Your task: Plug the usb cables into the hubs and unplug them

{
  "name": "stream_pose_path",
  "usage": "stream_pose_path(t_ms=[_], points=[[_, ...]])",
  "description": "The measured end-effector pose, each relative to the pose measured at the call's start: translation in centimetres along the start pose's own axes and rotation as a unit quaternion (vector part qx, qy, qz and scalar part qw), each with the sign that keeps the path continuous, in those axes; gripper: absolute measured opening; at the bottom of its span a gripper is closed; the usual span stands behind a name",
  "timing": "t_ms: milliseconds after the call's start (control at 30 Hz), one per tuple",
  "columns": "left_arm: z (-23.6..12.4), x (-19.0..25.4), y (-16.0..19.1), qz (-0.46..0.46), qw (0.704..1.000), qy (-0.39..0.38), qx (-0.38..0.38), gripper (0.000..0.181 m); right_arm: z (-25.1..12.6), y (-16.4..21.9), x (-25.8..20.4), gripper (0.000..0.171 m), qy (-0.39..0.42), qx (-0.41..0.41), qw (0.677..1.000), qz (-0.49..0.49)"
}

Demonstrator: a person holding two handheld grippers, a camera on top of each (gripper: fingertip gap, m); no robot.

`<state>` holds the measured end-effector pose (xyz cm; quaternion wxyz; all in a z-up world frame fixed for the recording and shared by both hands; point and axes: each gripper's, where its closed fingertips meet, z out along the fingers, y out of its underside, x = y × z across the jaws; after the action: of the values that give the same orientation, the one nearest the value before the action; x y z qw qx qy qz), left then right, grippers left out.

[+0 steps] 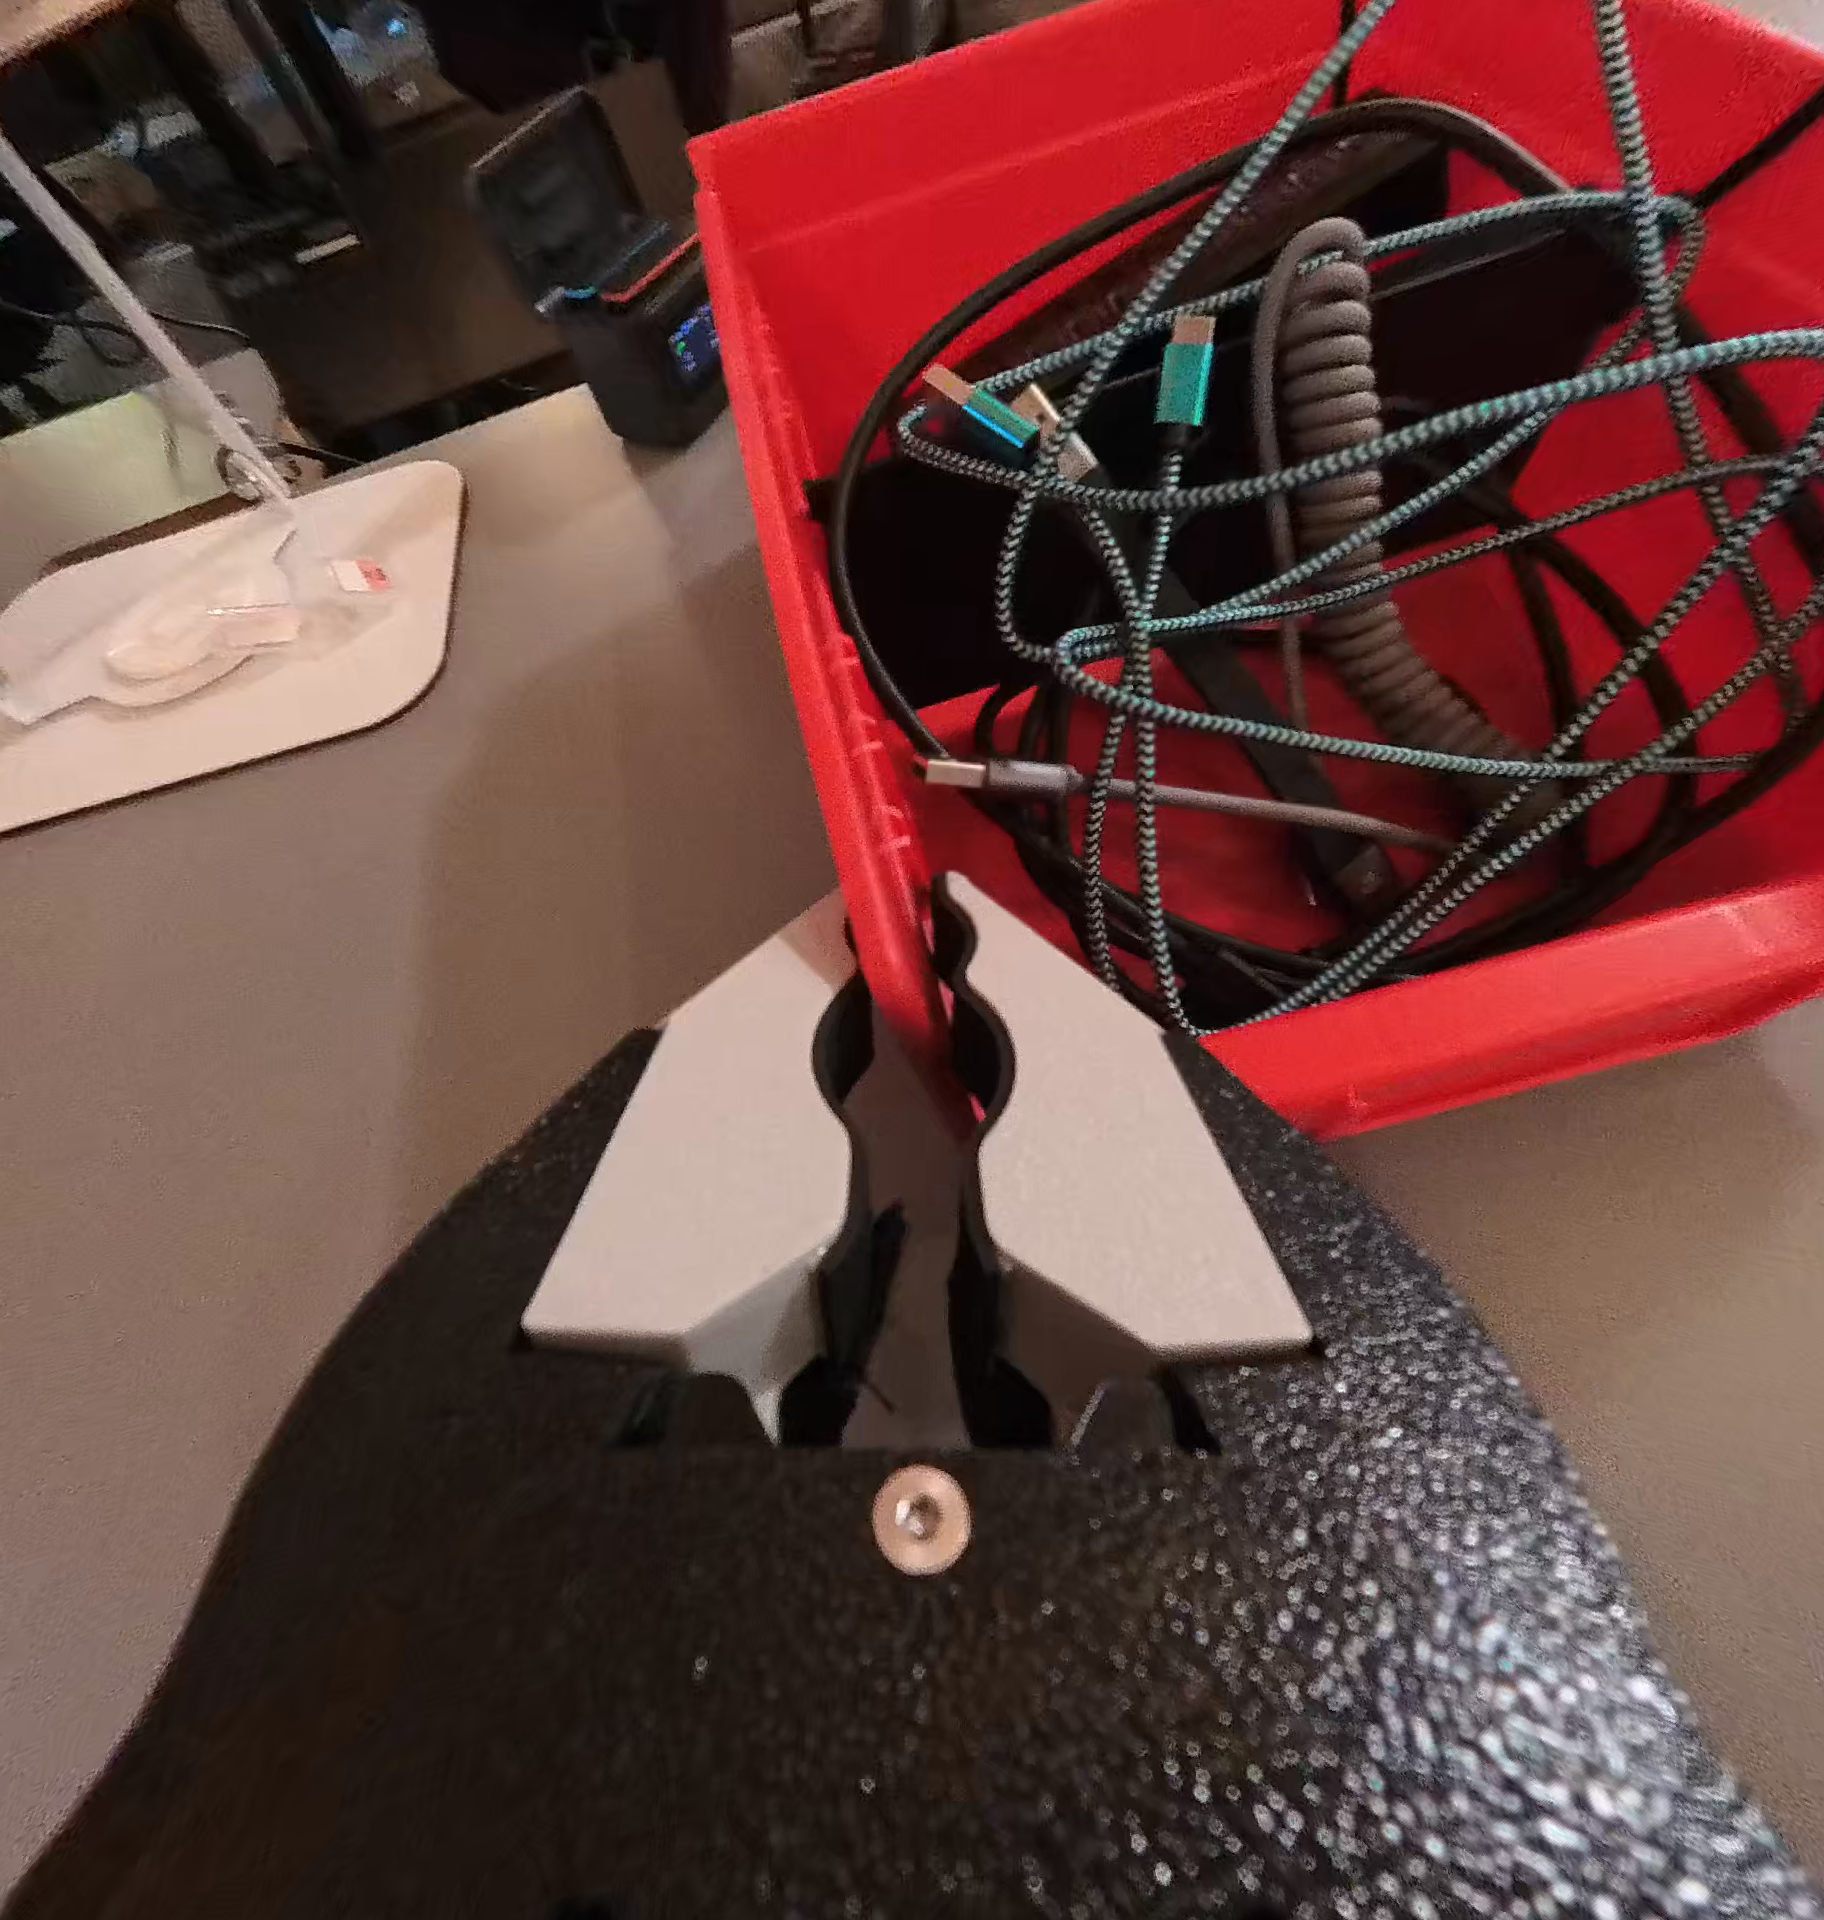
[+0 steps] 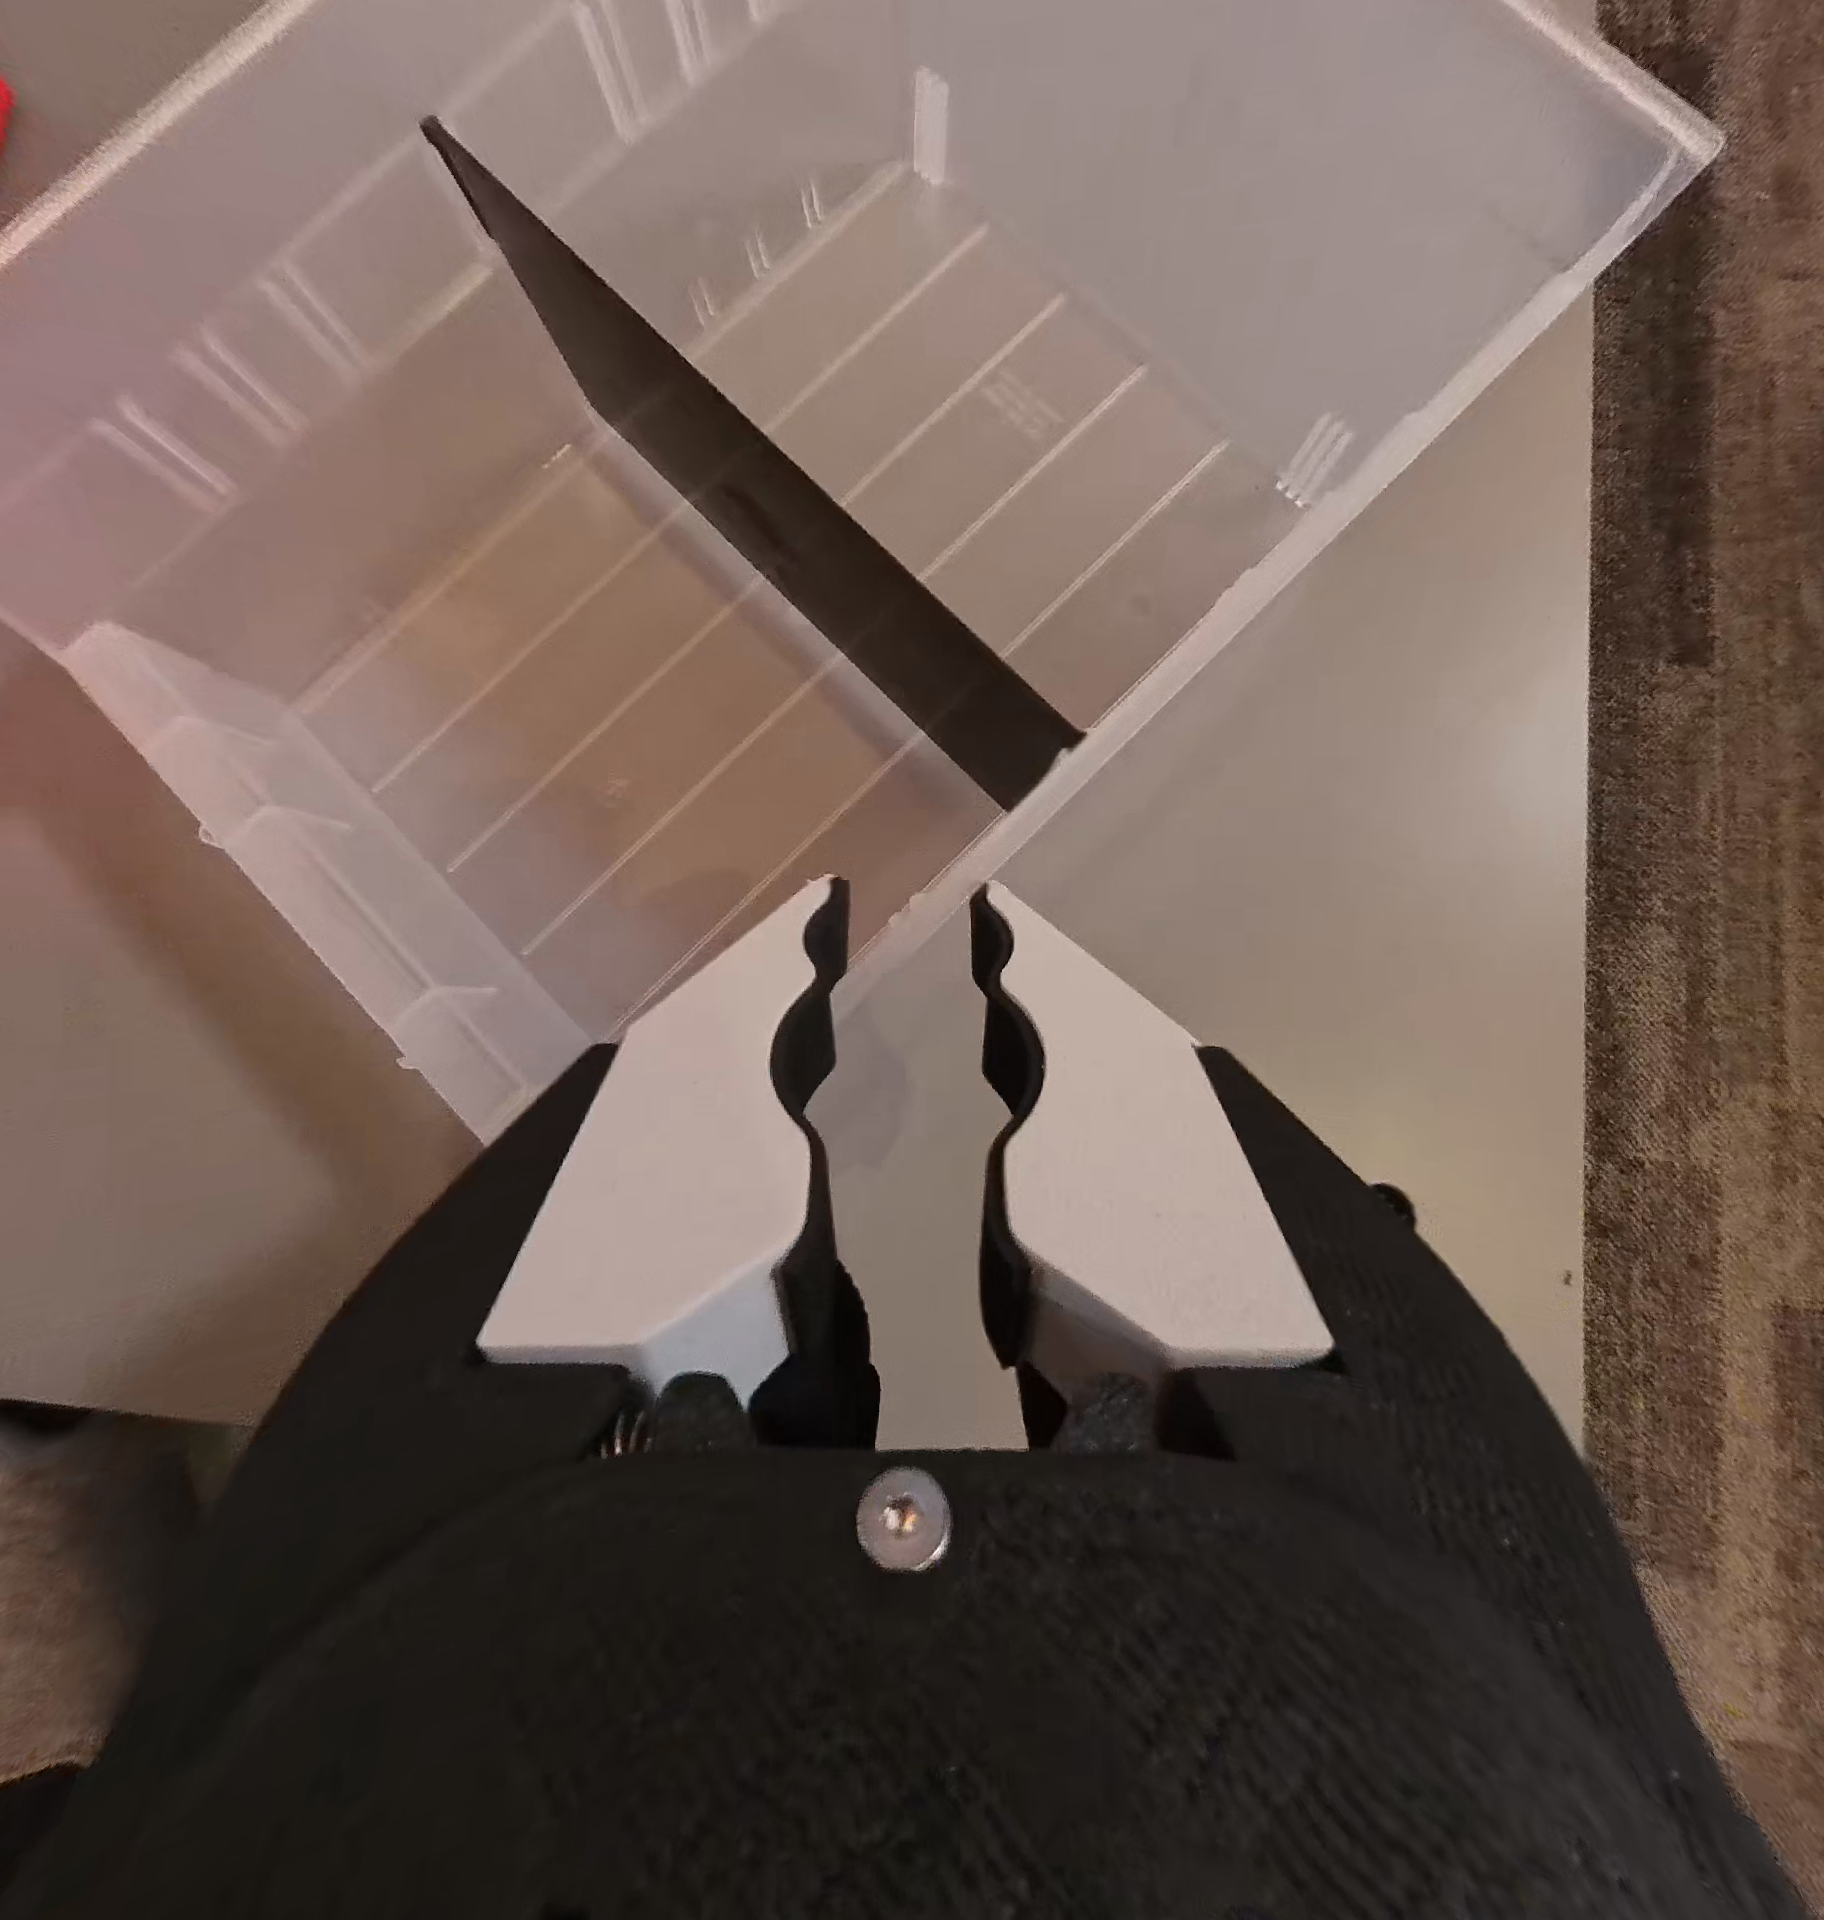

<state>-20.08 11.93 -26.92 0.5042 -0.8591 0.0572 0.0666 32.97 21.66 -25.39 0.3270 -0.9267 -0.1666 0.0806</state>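
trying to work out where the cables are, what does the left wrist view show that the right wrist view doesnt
Only the left wrist view shows the cables, tangled inside a red bin. The left gripper is closed on that bin's near wall. A white pad lies off to the left.

Only the right wrist view shows a clear plastic bin with a black divider and no cables. The right gripper is open, straddling its edge.

Both show the same beige table.

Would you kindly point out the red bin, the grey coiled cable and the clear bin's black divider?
red bin (image 1: 1510,1023): left wrist view, on its near front wall.
grey coiled cable (image 1: 1349,468): left wrist view, mid-coil.
black divider (image 2: 783,499): right wrist view, middle of the panel.
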Motion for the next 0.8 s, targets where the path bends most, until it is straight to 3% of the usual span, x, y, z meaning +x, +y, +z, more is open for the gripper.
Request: stream_pose_path(t_ms=[200,400,800], points=[[-0.8,-2.2,0.7,-0.020,0.999,-0.020,0.018,0.005,-0.6,0.5,1.4,0.020,-0.019,0.017,1.000,-0.009],[-2.8,-6.1,2.5,-0.073,0.996,-0.049,0.025,0.005,-1.7,1.3,3.3,0.019,-0.026,0.043,0.995,-0.083],[-7.9,-13.6,6.6,-0.115,0.986,-0.122,0.012,0.003,-2.9,2.7,1.0,0.019,-0.130,0.056,0.978,-0.153]])
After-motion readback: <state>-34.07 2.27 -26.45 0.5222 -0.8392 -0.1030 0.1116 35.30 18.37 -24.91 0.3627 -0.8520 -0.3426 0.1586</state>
